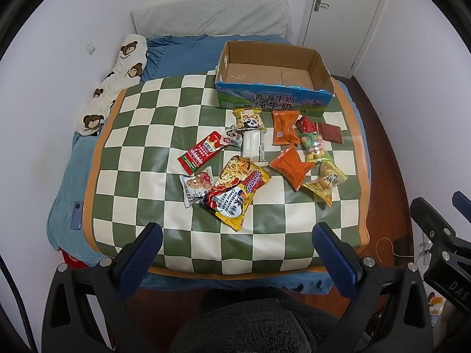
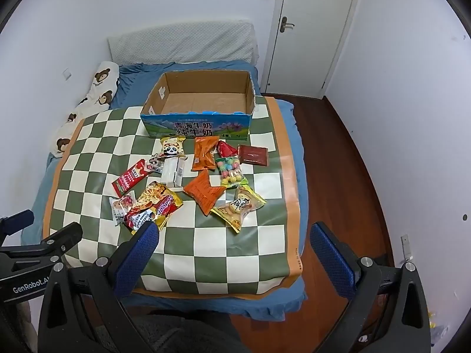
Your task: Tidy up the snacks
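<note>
**Ops:** Status at that frame?

**Me:** I had both grippers held back off the near edge of the bed. Left gripper (image 1: 237, 242) was spread wide with nothing between its blue-padded fingers (image 1: 144, 253). Right gripper (image 2: 234, 242) was the same: wide apart and holding nothing. From the right wrist view, one blue pad overlapped the near corner of the noodle pack, but I couldn't tell if it touched.

**Ops:** Where were the snacks?

**Me:** All loose on the green-and-cream checkered mat (image 1: 147, 135), none in the open cardboard milk carton box with the blue printed front (image 1: 321, 67). The box sat at the far edge of the mat, its cardboard floor bare.

**Ops:** Layout?

**Me:** Nearest me was the yellow-and-red instant noodle pack (image 1: 238, 189), with a small white-and-red wrapped snack (image 1: 195, 186) touching its left side. Further back on the left lay a long red sachet (image 1: 203, 153), and beside it a clear plastic packet (image 1: 254, 147). The yellow panda-print packet (image 1: 249, 119) lay just in front of the box. To the right were two orange crinkled packets, one far (image 1: 284, 128) and one near (image 1: 291, 166), a clear bag of coloured candy balls (image 1: 313, 147), a yellow biscuit packet (image 1: 325, 181), a small red wrapped sweet (image 1: 306, 124) and a flat dark-red square wrapper (image 1: 329, 132).

**Ops:** Anything else?

**Me:** A bear-print white pillow (image 1: 123, 79) lay along the wall on the blue bedsheet (image 1: 188, 53).
</note>
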